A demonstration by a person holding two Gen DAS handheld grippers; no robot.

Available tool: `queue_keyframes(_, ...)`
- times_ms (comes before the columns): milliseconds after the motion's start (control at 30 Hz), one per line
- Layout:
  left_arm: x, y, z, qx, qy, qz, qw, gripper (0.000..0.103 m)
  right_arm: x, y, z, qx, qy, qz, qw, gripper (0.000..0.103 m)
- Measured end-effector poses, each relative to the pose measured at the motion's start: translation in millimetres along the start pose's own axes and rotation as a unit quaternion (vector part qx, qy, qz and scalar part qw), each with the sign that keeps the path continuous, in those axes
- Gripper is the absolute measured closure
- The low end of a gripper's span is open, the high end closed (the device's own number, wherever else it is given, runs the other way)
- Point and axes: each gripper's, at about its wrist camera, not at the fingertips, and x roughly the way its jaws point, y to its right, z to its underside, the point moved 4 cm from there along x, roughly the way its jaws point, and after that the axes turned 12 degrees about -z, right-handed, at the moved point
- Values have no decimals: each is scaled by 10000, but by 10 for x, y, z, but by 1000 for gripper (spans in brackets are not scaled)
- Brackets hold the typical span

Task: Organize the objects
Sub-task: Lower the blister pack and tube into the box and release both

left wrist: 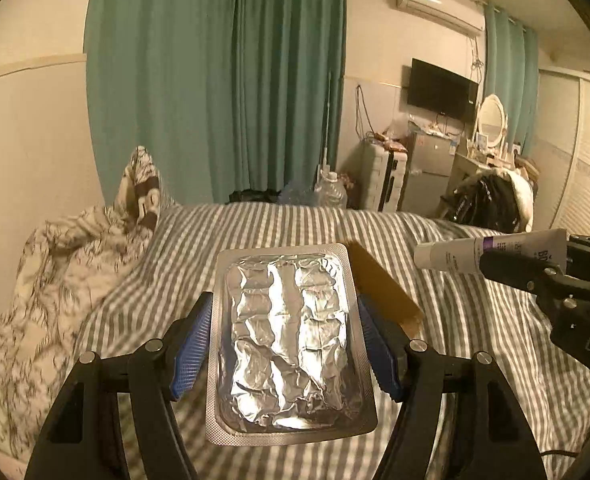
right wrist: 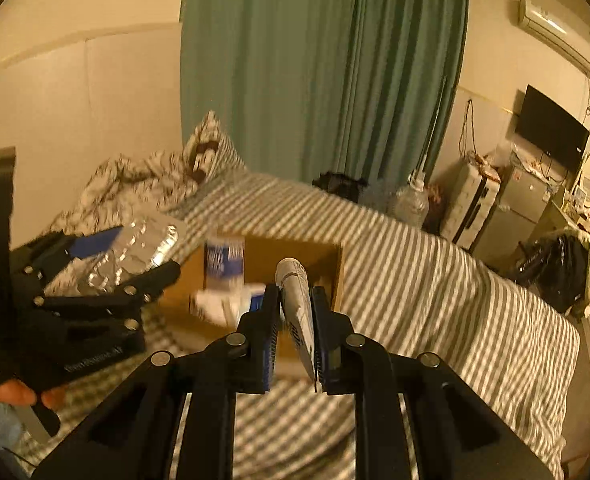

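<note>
My left hand-held gripper (left wrist: 285, 344) is closed across the width of a foil blister pack (left wrist: 289, 344), its blue pads (left wrist: 189, 354) bearing on the pack's two long edges. The pack fills the lower centre of the left wrist view, held above the striped bed (left wrist: 435, 320). I judge it very light and thin: the flat border is fairly stiff, but the crinkled foil over the pockets dents easily, and a harder squeeze across the width would probably bow the sheet. The edges are the right place to hold it, away from the pockets. I can read no printing on the foil.

My right hand-held gripper (right wrist: 293, 312) is closed on a white tube (right wrist: 297, 304), which sticks forward between the fingers in the middle of the right wrist view, cap end outward. A plastic tube like this should be light, soft-walled and a little slick, so I would hold it at mid-body with moderate force; pressing hard near the cap might push the contents out. In the left wrist view it shows at right of the frame with a purple band and letters that look like "BO", the rest hidden. The other gripper body there carries "DAS".

Just beyond the tube sits an open cardboard box (right wrist: 331, 264) on the bed, with a blue-and-white packet (right wrist: 223, 260) standing inside; its lettering is too blurred to read. The box looks like the place for both items.
</note>
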Motion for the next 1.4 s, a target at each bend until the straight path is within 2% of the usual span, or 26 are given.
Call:
queue_keyframes(133, 272, -76, -240, -119, 16, -22, 9999, 32, 235, 60, -273, 12, 125, -54, 9999, 88)
queue_keyframes(300, 618, -82, -442, -102, 41, -60, 9999, 32, 570, 206, -452, 62, 198, -6, 9998, 88)
queue_keyframes(433, 953, -3, -593, -93, -5, 52, 9999, 32, 784, 349, -605, 38, 286, 189, 9994, 88)
queue_keyframes(533, 1169, 74, -654, -59, -16, 192, 9998, 32, 870, 476, -706, 232, 491, 113, 9985, 88)
queue_keyframes(667, 1420, 191, -542, 56, -92, 455, 9989, 32, 1128, 600, -551, 442, 446, 55, 9980, 88)
queue_keyframes(833, 1623, 304, -239, 365, -384, 755, 9957, 32, 1611, 744, -272, 735, -91, -111, 9972, 88)
queue_keyframes(933, 1759, 339, -121, 486, -569, 761, 9943, 32, 1821, 775, -185, 823, -346, -149, 9959, 88)
queue_keyframes(1067, 1912, 308, -4, 453, -1024, 862, 9900, 32, 1964, 757, -92, 852, -517, -56, 9950, 87)
queue_keyframes(1267, 1912, 276, 45, 369, -1152, 647, 9905, 30, 1982, 746, -7, 882, -466, -44, 9950, 86)
queue_keyframes(1333, 1922, 260, 56, 351, -1174, 600, 9906, 28, 1986, 783, -11, 934, -421, -56, 9947, 80)
queue_keyframes(1400, 1939, 217, 57, 276, -1217, 561, 9906, 22, 1958, 827, -6, 981, -387, 80, 9944, 66)
